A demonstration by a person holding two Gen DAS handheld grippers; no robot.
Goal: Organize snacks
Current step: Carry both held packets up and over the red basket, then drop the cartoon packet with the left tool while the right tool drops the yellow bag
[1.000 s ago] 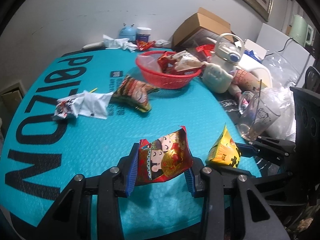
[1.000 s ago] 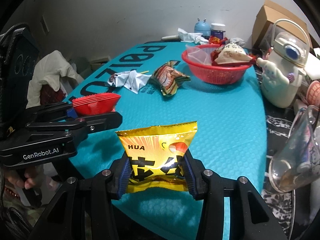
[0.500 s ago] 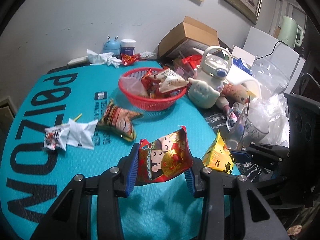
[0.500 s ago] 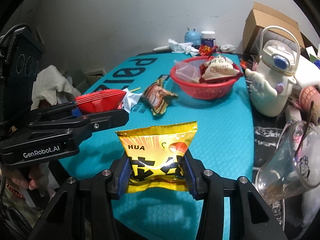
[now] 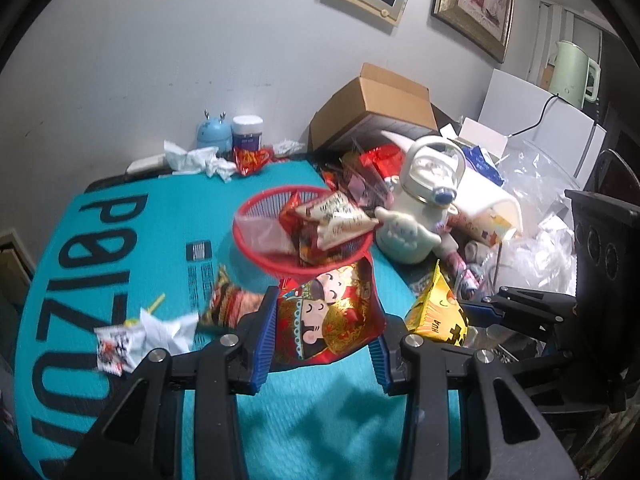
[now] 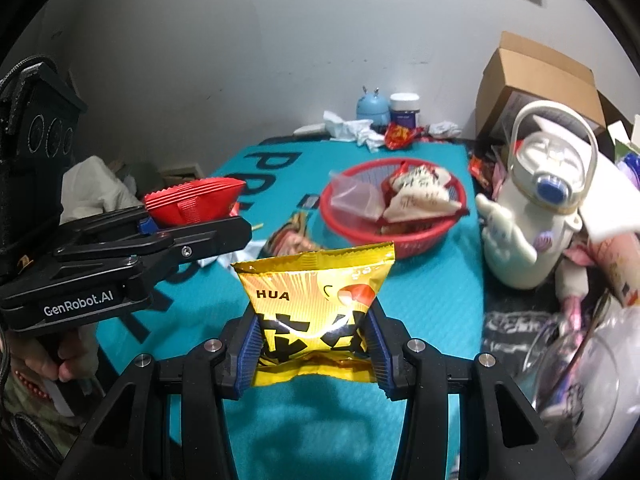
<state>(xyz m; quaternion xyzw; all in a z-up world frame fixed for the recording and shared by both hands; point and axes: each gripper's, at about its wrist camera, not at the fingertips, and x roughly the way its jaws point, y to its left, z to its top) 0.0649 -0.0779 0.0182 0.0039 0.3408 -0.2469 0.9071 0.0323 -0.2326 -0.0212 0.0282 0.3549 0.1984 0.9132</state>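
Teal padded matting [image 5: 120, 240] with big black lettering covers the table under a grey wall. At the left of the left wrist view lies a crumpled white wrapper [image 5: 140, 330], and just right of it a striped orange-red snack packet [image 5: 232, 304] rests flat on the mat. Beyond that sits the red basket [image 5: 256, 240], holding a clear bag and a couple of snack packs, one white with red print. The left gripper [image 5: 324, 336] is clamped on a red snack bag [image 5: 328, 320] printed with a cartoon figure, held up off the mat with its top overlapping the basket's near rim in this view. Just to its right, the right gripper [image 6: 312, 340] pinches a yellow snack bag [image 6: 312, 304] marked HUA between its blue pads, upright above the mat and short of the basket. Farther right stands a white character-shaped kettle [image 5: 420, 216], close beside the basket. Behind it is an open cardboard box [image 5: 376, 108], and loose clear plastic [image 5: 548, 208] piles up at the far right.
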